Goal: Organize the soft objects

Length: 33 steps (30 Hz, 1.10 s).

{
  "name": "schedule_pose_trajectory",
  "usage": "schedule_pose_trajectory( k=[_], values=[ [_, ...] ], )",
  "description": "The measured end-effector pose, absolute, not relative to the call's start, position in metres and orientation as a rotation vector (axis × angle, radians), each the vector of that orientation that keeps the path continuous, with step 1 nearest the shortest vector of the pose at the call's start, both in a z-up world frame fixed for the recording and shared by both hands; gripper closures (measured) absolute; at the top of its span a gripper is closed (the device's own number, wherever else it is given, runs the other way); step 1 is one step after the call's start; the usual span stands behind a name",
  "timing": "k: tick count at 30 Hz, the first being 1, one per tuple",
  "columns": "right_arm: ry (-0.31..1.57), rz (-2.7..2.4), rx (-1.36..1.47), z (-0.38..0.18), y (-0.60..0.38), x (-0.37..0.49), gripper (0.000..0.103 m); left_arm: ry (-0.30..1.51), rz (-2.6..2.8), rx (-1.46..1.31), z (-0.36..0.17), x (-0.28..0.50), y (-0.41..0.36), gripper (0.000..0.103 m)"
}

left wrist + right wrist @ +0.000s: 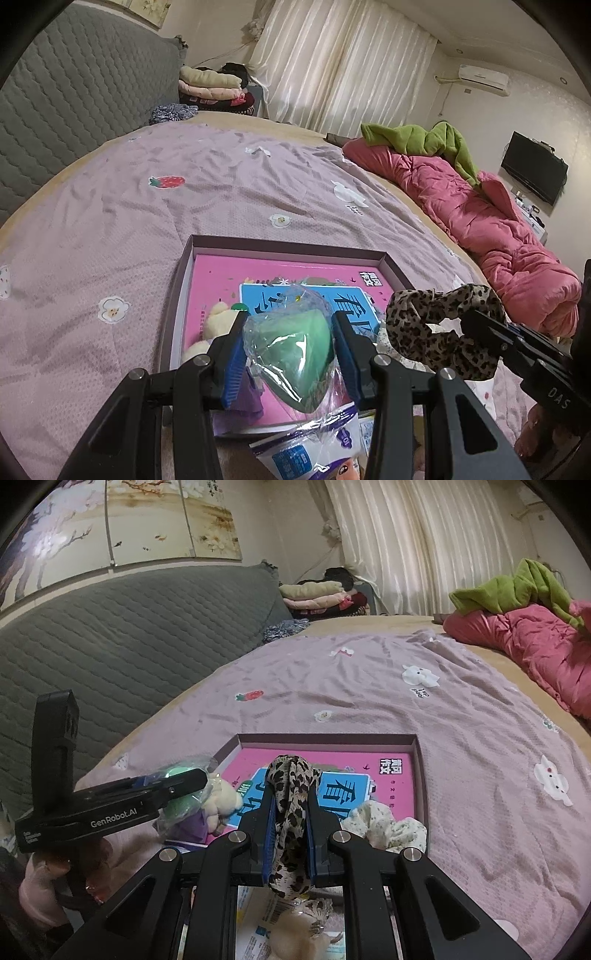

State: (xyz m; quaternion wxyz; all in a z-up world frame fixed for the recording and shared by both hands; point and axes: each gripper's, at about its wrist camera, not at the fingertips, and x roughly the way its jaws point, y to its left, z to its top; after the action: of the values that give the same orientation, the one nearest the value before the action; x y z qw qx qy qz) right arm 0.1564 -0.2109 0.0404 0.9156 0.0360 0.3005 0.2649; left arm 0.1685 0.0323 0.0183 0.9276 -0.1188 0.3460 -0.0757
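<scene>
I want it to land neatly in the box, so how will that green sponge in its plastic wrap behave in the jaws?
The green sponge probably squashes easily, since it looks like soft foam. Its glossy, crinkled wrap looks slick, so it may slip in the left gripper. It seems light and will likely drop flat into the box without rolling.

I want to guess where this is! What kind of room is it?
Most likely a bedroom. There is a big bed with a padded headboard, a rumpled pink quilt on it, and curtains behind.
</scene>
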Motion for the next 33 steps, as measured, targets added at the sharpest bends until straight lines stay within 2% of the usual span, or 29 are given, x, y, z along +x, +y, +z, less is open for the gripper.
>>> schedule_pose_trajectory(
  k=[33],
  values=[
    [0.668,0.567,0.197,0.027,-0.219,0.178,0.088,0.902,-0.236,-0.223,-0.021,0.210,0.011,0.058]
  ],
)
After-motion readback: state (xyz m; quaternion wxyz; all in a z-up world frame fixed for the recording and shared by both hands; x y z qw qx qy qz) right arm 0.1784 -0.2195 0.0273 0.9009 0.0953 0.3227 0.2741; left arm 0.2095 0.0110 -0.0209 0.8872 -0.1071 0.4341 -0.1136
